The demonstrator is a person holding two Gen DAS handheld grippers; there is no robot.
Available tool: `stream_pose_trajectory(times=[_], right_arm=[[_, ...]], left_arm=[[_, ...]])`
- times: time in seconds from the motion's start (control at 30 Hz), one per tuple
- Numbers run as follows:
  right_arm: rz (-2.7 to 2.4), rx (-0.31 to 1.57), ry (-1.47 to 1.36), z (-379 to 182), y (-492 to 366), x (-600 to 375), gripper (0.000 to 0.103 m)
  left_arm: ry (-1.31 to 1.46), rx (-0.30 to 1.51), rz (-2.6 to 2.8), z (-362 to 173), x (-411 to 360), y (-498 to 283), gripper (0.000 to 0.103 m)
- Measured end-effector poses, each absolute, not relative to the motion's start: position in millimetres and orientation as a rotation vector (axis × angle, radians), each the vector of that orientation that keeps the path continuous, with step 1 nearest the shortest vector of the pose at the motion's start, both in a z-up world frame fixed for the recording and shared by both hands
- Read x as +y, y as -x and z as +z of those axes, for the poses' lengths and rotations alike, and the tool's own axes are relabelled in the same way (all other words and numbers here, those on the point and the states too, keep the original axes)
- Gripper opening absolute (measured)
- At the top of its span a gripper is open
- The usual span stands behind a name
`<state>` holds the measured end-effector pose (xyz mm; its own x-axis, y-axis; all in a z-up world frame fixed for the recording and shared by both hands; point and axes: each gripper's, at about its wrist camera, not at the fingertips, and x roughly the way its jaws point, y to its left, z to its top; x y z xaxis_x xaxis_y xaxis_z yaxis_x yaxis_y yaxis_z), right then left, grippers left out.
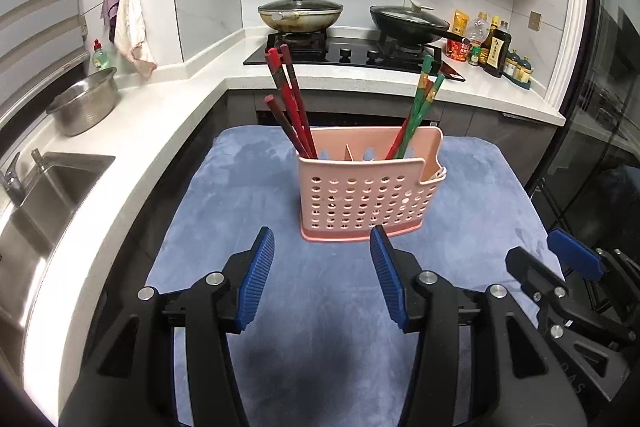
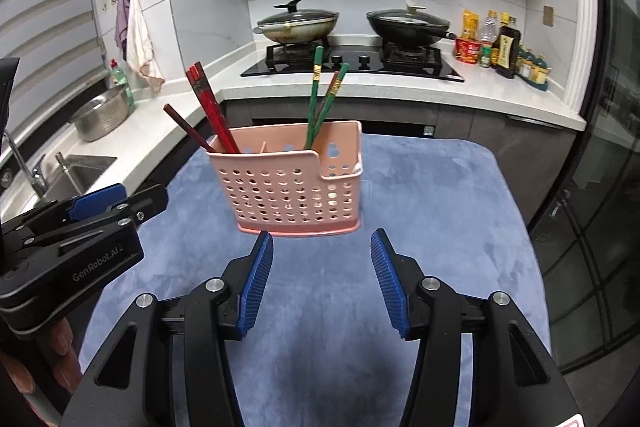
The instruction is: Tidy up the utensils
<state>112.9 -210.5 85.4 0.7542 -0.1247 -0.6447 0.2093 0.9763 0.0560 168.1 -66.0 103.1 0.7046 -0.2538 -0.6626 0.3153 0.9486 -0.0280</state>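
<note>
A pink perforated utensil holder point(image 1: 366, 193) point(image 2: 294, 187) stands upright on a blue cloth point(image 1: 328, 307) point(image 2: 440, 227). Red chopsticks point(image 1: 290, 103) point(image 2: 208, 107) lean in its left compartment. Green chopsticks point(image 1: 420, 107) point(image 2: 322, 99) lean in its right one. My left gripper point(image 1: 322, 241) hovers just in front of the holder, open, nothing between its blue pads. My right gripper point(image 2: 321, 243) is also open and empty, close to the holder's base. Each gripper shows at the edge of the other's view: the right point(image 1: 560, 259), the left point(image 2: 116, 201).
A white L-shaped counter point(image 1: 168, 115) wraps the left and back. It carries a sink point(image 1: 48, 195), a steel bowl point(image 1: 86, 103), and a stove with two lidded pans point(image 1: 300, 13) point(image 1: 408, 21). Sauce bottles point(image 1: 492, 45) stand at the back right. A dark glass door point(image 1: 600, 147) closes the right side.
</note>
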Motion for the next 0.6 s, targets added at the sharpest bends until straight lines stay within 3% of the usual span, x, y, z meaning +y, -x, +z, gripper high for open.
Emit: stream_pose_trajectory(times=[0.1,0.17,0.47,0.6], right_arm=[[-0.198,0.7,-0.136,87.6,-108.5,-210.0,0.05],[-0.192,0.704,-0.145,86.7,-106.8,-209.4,0.05],[-0.189,0.708,-0.123,87.3,-104.5,-204.9,0.05],[-0.199,0.697,-0.112,88.0,-102.4,-204.2,0.06]], left_arm=[[-0.073,0.732,-0.312,101.7,-62.6,-165.1,0.049],[-0.066,0.737,-0.302,101.5,-60.4,-165.5,0.058],[-0.086,0.733,-0.286,101.4,-60.6,-161.0,0.062],[-0.09,0.723,-0.279,103.3,-61.2,-159.0,0.072]])
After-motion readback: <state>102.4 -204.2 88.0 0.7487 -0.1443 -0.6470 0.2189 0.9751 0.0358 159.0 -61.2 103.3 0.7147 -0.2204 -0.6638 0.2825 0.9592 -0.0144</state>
